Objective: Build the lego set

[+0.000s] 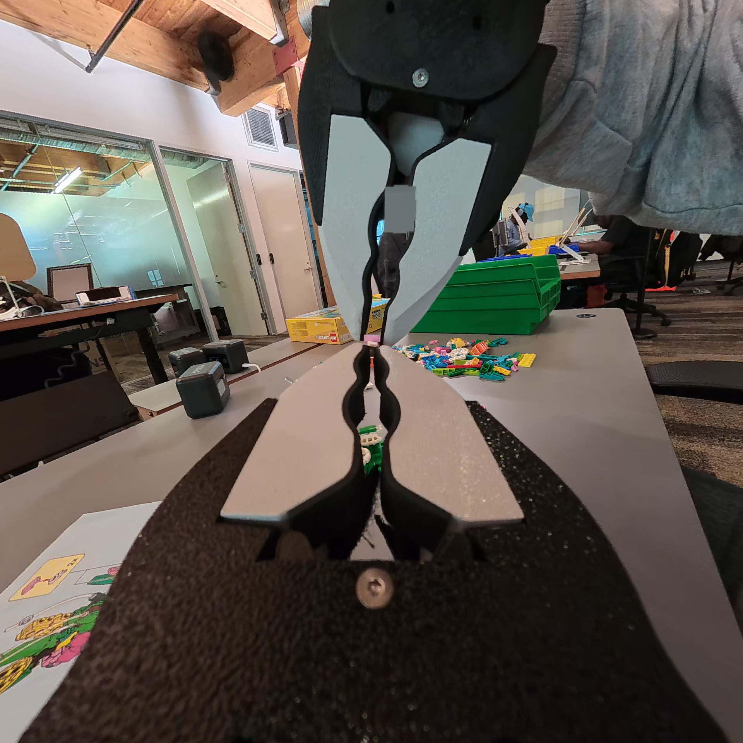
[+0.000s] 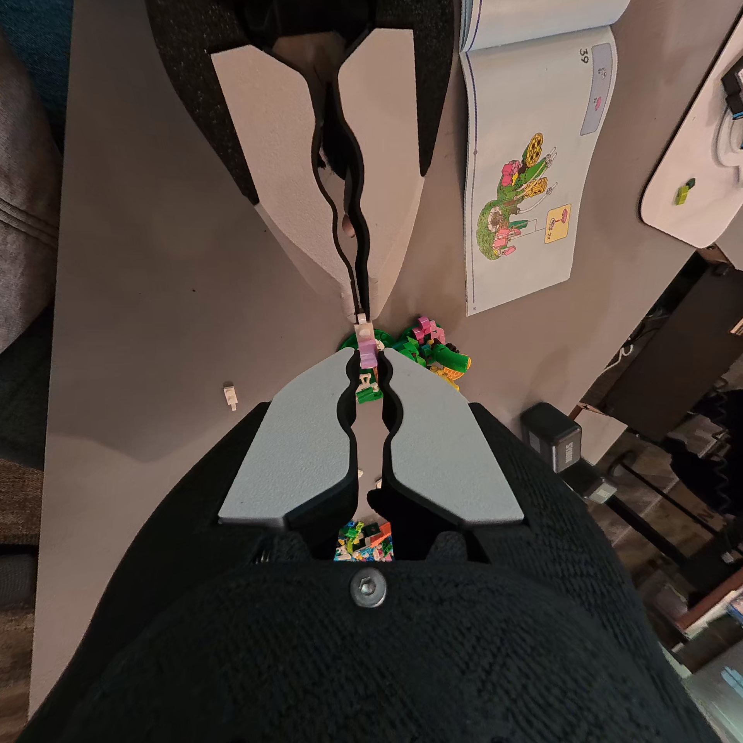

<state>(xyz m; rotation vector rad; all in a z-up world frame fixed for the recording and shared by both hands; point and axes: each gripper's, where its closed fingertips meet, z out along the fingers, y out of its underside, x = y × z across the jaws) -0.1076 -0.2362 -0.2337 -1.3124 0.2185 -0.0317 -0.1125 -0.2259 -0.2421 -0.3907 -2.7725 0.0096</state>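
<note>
Centrally, a small pink-and-white lego piece [image 2: 366, 346] is clamped at one end by the right tool [image 2: 368, 356] and at the other by the left tool [image 2: 360, 314], tip to tip. Directly beneath the piece, the green flower model [image 2: 432, 349] rests on the worktop [image 2: 161, 281]. Beyond the model, an instruction booklet [image 2: 522, 181] lies open; its printing is left unquoted. Loose bricks [image 1: 470, 358] and a yellow box [image 1: 321, 327] bearing writing are seen farther away.
</note>
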